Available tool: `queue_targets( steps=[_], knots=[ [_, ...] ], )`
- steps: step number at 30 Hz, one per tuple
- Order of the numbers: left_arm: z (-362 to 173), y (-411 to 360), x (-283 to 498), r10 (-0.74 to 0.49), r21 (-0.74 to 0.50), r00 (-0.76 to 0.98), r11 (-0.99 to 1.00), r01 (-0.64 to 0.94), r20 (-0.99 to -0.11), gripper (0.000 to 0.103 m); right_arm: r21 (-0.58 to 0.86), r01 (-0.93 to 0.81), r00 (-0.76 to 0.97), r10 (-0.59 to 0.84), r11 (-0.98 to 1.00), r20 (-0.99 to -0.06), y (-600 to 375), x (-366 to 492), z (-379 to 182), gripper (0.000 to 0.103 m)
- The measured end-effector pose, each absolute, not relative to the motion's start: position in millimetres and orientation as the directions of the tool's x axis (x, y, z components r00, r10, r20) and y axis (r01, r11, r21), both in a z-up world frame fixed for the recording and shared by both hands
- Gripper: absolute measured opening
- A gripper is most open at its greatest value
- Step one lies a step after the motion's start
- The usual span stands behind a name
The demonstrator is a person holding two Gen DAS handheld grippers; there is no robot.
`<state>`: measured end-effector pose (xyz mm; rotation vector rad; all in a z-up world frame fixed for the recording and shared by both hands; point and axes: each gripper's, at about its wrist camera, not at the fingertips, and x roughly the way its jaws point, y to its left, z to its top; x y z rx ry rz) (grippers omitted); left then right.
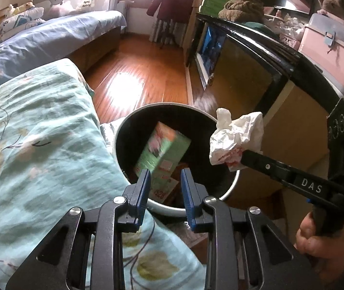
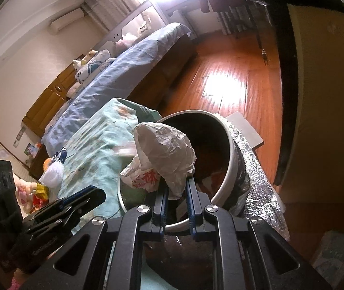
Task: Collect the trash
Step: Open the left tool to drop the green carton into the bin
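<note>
The right tongs [image 2: 178, 188] are clenched on a crumpled white paper wrapper [image 2: 164, 149] with red print. The wrapper hangs over the near rim of the trash bin [image 2: 230, 159], in the middle of the right wrist view; in the left wrist view it sits at centre right, just above the bin's right edge.

The left tongs [image 1: 166, 176] are drawn in and grasp nothing. Their blue pads [image 1: 145, 186] point down into the mouth of the bin at lower centre.

Inside the dark bin a green carton [image 1: 164, 149] lies tilted, with other scraps under it too blurred to tell. A hand [image 1: 317, 239] at the lower right grips the handle of the right tool.

A teal flowered quilt [image 1: 39, 133] fills the left of the left wrist view and presses against the bin's left side. A fold of it runs beneath the left tool. Beyond it, at upper left, is a bed [image 1: 51, 41] with a blue cover and plush toys at its head.

A black-framed panel [image 1: 244, 72] stands close on the bin's right, running from upper centre to the right edge. A pink storage box [image 1: 329, 43] sits behind it at upper right.

The sunlit wooden floor [image 1: 147, 60] stretches from the bin toward a dark red coat [image 1: 172, 0] hanging at top centre. In the right wrist view a silvery crinkled sheet [image 2: 256, 169] lies under and to the right of the bin.
</note>
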<state>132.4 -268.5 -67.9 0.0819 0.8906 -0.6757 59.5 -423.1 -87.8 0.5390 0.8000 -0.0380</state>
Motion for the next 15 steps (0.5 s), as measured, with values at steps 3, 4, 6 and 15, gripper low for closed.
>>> queue_targets(
  steps=[3,4,6,15],
  knots=[
    [-70.3,-270.4,135.3,-0.515,-0.22,0.425,0.79,0.572,-0.744,0.024,0.439,0.235,0.699,0.163,0.867,-0.696,-424.4,63.8,-89.7,0.014],
    [-71.0,-270.7,136.1,-0.516,-0.225,0.421,0.79,0.57,-0.746,0.024,0.437,0.236,0.698,0.161,0.868,-0.697,-424.9,65.7,-90.7,0.016],
    [-71.3,-270.0,136.4,-0.516,-0.227,0.421,0.791,0.568,-0.746,0.024,0.438,0.243,0.695,0.16,0.865,-0.701,-426.1,68.9,-92.8,0.019],
    [-66.8,-248.7,134.1,-0.511,-0.244,0.439,0.811,0.532,-0.739,0.027,0.452,0.239,0.688,0.179,0.86,-0.704,-418.9,73.2,-98.1,0.046]
  ],
)
